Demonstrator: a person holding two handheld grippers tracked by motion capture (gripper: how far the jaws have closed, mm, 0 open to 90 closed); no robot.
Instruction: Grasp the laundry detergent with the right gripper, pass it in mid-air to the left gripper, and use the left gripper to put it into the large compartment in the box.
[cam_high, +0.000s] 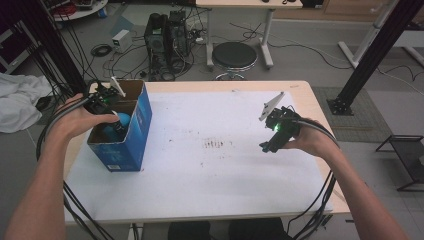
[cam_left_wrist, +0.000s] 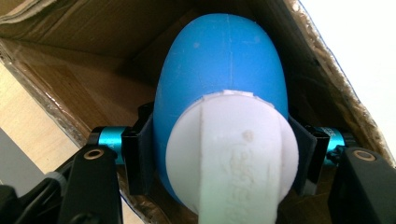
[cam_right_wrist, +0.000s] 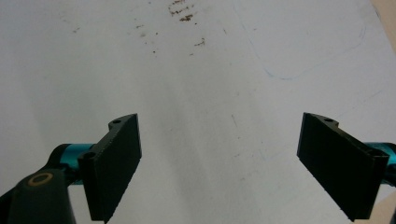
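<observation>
The white table top (cam_high: 210, 165) carries faint brown stains near its middle. On its left side stands an open blue cardboard box (cam_high: 135, 135), upright, with the brown inside walls (cam_left_wrist: 93, 60) visible. The left gripper (cam_high: 114, 121) reaches down into this box from the left, and its two jaws are clamped on a blue egg-shaped container with a white round cap (cam_left_wrist: 224, 121); the pads press its two sides, and the container sits inside the box. The right gripper (cam_high: 266, 146) hangs over the right part of the table, well apart from the box. Its jaws stand wide with nothing between them, above the bare white surface (cam_right_wrist: 196, 93).
</observation>
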